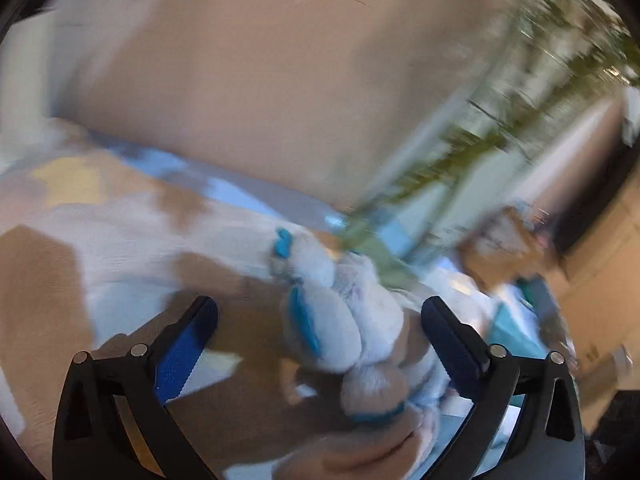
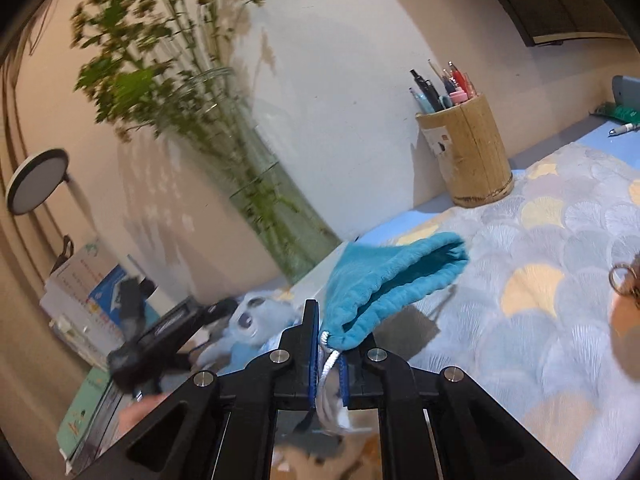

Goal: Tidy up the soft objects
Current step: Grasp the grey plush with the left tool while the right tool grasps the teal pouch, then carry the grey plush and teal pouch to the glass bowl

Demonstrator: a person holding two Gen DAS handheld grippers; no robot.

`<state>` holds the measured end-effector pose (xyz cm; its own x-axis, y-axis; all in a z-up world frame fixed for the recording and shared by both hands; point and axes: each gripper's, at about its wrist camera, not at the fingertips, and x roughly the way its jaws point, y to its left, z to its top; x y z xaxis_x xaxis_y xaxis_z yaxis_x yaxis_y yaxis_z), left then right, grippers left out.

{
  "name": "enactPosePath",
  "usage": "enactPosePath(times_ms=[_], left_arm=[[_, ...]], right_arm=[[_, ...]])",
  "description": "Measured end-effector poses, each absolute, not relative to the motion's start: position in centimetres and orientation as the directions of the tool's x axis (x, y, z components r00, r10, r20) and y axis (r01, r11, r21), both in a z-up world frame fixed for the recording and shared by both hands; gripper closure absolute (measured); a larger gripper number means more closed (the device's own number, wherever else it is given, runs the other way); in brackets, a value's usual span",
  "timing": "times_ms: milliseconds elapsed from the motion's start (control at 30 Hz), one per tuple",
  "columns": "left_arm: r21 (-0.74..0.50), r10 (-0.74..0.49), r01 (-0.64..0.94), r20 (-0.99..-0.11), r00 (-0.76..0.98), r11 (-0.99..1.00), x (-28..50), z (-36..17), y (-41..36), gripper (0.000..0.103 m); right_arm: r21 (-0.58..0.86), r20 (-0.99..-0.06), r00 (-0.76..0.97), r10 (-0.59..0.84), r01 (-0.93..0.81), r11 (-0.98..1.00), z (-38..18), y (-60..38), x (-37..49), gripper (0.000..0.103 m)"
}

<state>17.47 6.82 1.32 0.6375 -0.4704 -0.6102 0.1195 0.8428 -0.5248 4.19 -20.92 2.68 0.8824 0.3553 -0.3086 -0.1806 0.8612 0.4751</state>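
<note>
Nearest, the right gripper (image 2: pixel 328 354) has its jaws pressed together on the white cord and corner of the teal drawstring pouch (image 2: pixel 384 280), whose long axis runs up and right, mouth facing left. The left gripper (image 1: pixel 320 320), jaws spread, has the blue-and-white plush toy (image 1: pixel 344 320) lying between them, apparently unpinched. Beyond lie the scallop-patterned cloth (image 2: pixel 560 248), glass vase (image 2: pixel 276 200) and bamboo pen holder (image 2: pixel 468 152).

Beige wall (image 2: pixel 360 40); patterned tablecloth (image 2: pixel 540 300); glass vase (image 2: pixel 276 208).
</note>
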Motion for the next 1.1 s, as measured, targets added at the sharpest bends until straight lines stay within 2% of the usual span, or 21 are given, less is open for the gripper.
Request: enactPosePath(times_ms=[33,67,100,267,433,700,1100], left_arm=[[-0.562,-0.538,0.18,-0.575,0.616,0.807,17.5,1.4,6.0,0.035],[-0.601,-0.588,0.218,-0.531,0.611,0.769,17.4,1.5,5.4,0.052],[-0.6,-0.593,0.23,-0.523,0.612,0.767,17.3,1.7,4.9,0.054],[-0.492,-0.542,0.288,-0.516,0.664,0.822,15.9,2.9,2.7,0.058],[-0.516,-0.553,0.297,-0.463,0.692,0.804,15.1,3.4,3.8,0.064],[-0.53,-0.492,0.238,-0.412,0.767,0.814,14.5,4.2,5.9,0.065],[-0.564,-0.457,0.195,-0.371,0.808,0.802,14.1,4.4,8.2,0.065]], right_arm=[[0.475,-0.315,0.879,0.359,-0.182,0.861,2.5,-20.8,4.0,0.095],[0.476,-0.321,0.875,0.363,-0.183,0.861,2.2,-20.7,3.8,0.095],[0.478,-0.327,0.87,0.369,-0.185,0.859,2.0,-20.5,3.5,0.095],[0.479,-0.324,0.871,0.37,-0.186,0.858,1.7,-20.6,3.3,0.095],[0.498,-0.309,0.871,0.381,-0.193,0.845,1.6,-21.0,3.8,0.095],[0.52,-0.24,0.896,0.375,-0.208,0.829,2.3,-22.0,3.0,0.095],[0.53,-0.229,0.894,0.384,-0.217,0.82,2.3,-22.1,3.0,0.095]])
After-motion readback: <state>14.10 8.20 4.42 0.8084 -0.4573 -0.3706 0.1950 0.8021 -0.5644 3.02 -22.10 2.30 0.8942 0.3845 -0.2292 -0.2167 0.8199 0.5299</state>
